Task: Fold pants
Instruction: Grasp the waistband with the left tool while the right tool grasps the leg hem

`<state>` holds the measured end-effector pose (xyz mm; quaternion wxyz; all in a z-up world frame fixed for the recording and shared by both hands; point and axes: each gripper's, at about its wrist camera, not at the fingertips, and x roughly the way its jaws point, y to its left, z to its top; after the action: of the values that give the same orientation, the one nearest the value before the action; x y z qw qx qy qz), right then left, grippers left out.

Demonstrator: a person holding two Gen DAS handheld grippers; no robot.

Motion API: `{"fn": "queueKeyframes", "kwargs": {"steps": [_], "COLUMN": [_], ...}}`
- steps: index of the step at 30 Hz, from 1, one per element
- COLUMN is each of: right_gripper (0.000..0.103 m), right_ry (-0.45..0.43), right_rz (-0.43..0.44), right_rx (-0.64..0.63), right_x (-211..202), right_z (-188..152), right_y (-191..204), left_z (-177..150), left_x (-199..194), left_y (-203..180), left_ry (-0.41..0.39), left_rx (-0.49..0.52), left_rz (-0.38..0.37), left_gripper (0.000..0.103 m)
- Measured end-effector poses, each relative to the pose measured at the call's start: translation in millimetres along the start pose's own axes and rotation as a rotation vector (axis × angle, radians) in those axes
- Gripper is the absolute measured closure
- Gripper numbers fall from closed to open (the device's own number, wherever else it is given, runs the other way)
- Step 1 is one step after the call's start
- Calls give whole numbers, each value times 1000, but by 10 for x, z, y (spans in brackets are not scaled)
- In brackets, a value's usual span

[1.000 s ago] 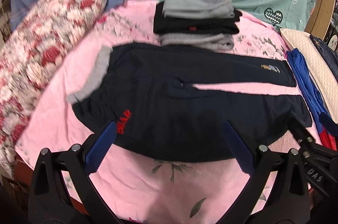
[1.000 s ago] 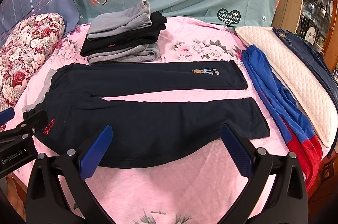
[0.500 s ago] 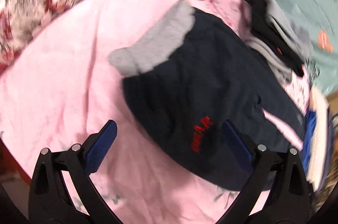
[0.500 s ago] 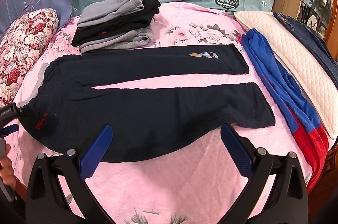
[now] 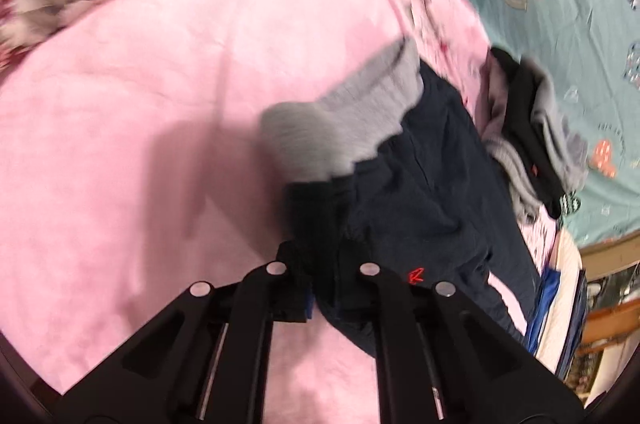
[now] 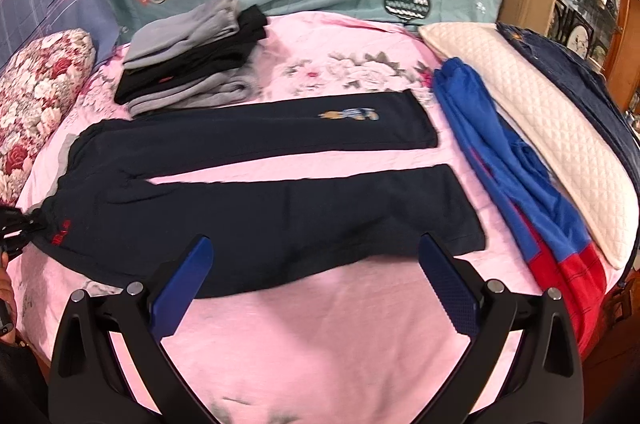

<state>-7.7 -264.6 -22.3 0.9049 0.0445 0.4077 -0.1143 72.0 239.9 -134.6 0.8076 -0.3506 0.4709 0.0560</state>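
Note:
Dark navy pants (image 6: 248, 204) with a grey waistband lining lie spread flat on the pink bedsheet (image 6: 320, 336), legs pointing right. My left gripper (image 5: 324, 288) is shut on the waistband of the pants (image 5: 420, 184) near the red lettering; the grey lining (image 5: 344, 116) is bunched above it. It also shows at the left edge of the right wrist view (image 6: 16, 224). My right gripper (image 6: 316, 288) is open and empty, just in front of the near leg's lower edge.
A stack of folded grey and black clothes (image 6: 192, 60) sits behind the pants. A floral pillow (image 6: 36, 92) lies at the left. Blue-and-red pants (image 6: 520, 184), a white quilted pillow (image 6: 532, 132) and dark jeans (image 6: 580, 84) lie at the right.
My left gripper moved in to the waistband and shut on it, bunching the fabric. My right gripper edged slightly closer to the near leg and stayed open.

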Motion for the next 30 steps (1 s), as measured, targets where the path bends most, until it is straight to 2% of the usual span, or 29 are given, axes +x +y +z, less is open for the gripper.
{"fn": "queueKeyframes", "kwargs": {"steps": [3, 4, 9, 12, 16, 20, 21, 22, 23, 24, 25, 26, 30], "right_gripper": [1, 1, 1, 1, 1, 3, 17, 23, 41, 70, 84, 90, 92], "right_ry": [41, 91, 282, 340, 404, 431, 429, 417, 387, 364, 350, 349, 293], "right_rz": [-72, -77, 1, 43, 99, 154, 179, 164, 130, 124, 187, 215, 201], "right_rx": [47, 86, 280, 345, 394, 421, 435, 444, 445, 448, 481, 511, 518], "right_x": [54, 133, 583, 822, 1070, 1253, 1289, 1289, 1259, 1252, 1267, 1290, 1184], "right_z": [94, 129, 137, 92, 35, -23, -33, -48, -54, -54, -69, -91, -108], "right_y": [-469, -718, -1468, -1638, -1644, -1659, -1666, -1678, -1711, -1748, -1801, -1842, -1839], "left_z": [-84, -108, -102, -82, -77, -80, -83, -87, -88, -91, -89, -85, -96], "left_x": [-24, -21, -47, -20, -22, -1, 5, 8, 12, 15, 16, 15, -72], "left_y": [89, 80, 37, 7, 42, 8, 1, -1, -5, -8, -9, -7, -5], "left_ry": [5, 4, -11, -4, 6, 6, 5, 3, 1, -1, -3, -5, -34], "left_rx": [2, 21, 81, 89, 85, 98, 101, 104, 106, 107, 106, 101, 84], "left_rz": [1, 9, 31, 36, 33, 55, 60, 64, 67, 70, 73, 73, 63], "left_gripper": [96, 96, 96, 96, 95, 95, 95, 95, 95, 95, 95, 95, 96]}}
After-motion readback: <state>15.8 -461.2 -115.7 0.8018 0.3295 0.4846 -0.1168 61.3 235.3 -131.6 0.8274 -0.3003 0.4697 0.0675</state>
